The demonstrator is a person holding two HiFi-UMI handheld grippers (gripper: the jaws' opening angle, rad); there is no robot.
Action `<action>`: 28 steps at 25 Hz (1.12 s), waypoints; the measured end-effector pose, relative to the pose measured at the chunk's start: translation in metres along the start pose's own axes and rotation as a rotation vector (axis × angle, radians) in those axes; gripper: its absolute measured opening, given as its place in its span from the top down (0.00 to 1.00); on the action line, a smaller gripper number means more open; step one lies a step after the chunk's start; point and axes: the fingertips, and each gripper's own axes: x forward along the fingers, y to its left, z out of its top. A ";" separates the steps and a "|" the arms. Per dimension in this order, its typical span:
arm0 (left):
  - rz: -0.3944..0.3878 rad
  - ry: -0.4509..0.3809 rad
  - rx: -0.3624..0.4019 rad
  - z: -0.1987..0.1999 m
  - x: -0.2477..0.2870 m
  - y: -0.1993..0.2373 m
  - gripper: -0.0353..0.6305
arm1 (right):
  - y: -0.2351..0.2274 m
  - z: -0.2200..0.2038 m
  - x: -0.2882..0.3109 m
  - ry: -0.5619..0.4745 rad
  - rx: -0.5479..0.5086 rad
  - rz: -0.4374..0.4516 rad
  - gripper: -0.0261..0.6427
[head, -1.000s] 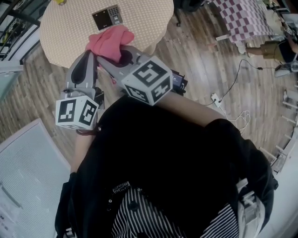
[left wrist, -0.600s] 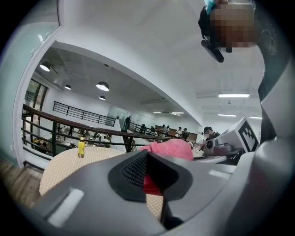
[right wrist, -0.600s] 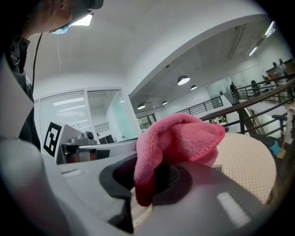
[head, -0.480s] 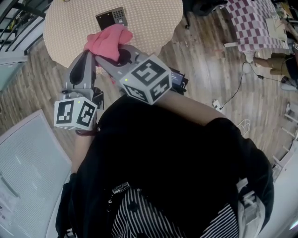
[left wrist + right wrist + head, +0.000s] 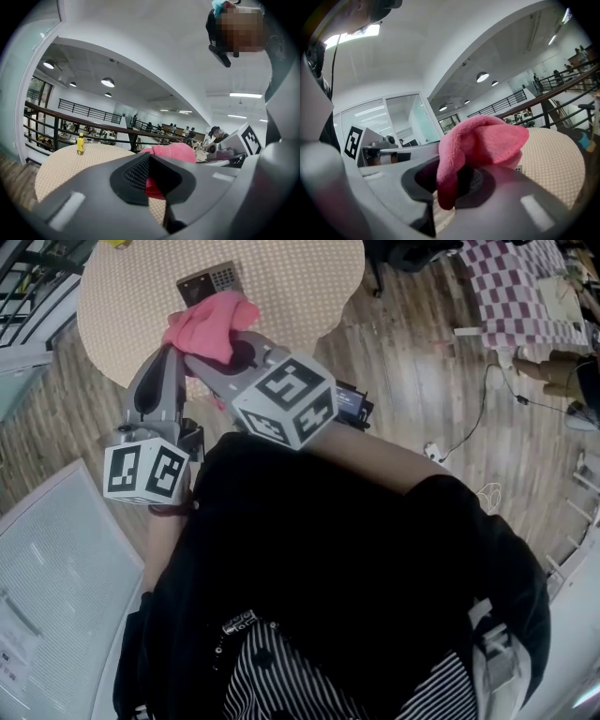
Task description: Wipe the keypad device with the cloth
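The dark keypad device (image 5: 211, 280) lies on the round beige table (image 5: 300, 277), near its far side. A pink cloth (image 5: 208, 324) bunches just in front of it, overlapping its near edge in the head view. My right gripper (image 5: 204, 354) is shut on the cloth (image 5: 480, 140), which folds over its jaws and hangs through the hollow between them. My left gripper (image 5: 169, 352) stands close beside it on the left, jaws shut with nothing gripped. The cloth (image 5: 171, 152) shows just beyond the left gripper's tips. The right gripper view does not show the keypad.
A small yellow bottle (image 5: 80, 143) stands at the table's far left edge. A white mesh chair (image 5: 56, 587) sits at my lower left. On the wooden floor to the right lie a cable with a plug (image 5: 436, 442) and a checked cloth (image 5: 525, 287).
Both grippers and the cloth have drifted slightly left in the view. The right gripper keeps its hold on the cloth just short of the keypad.
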 end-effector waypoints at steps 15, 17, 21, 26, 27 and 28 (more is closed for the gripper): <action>-0.111 0.015 0.003 0.003 0.046 0.004 0.95 | -0.036 0.007 0.007 -0.008 0.024 -0.082 0.86; -0.153 0.017 0.017 0.016 0.057 0.000 0.95 | -0.041 0.017 0.008 -0.024 0.024 -0.118 0.86; -0.238 0.004 0.050 0.039 0.076 -0.001 0.95 | -0.054 0.041 0.016 -0.059 0.017 -0.185 0.86; -0.316 0.007 0.058 0.054 0.092 0.049 0.95 | -0.063 0.055 0.071 -0.064 0.030 -0.255 0.86; -0.329 0.010 0.055 0.056 0.093 0.061 0.95 | -0.061 0.057 0.082 -0.062 0.031 -0.265 0.86; -0.343 0.011 0.056 0.060 0.094 0.071 0.95 | -0.060 0.059 0.093 -0.061 0.030 -0.275 0.86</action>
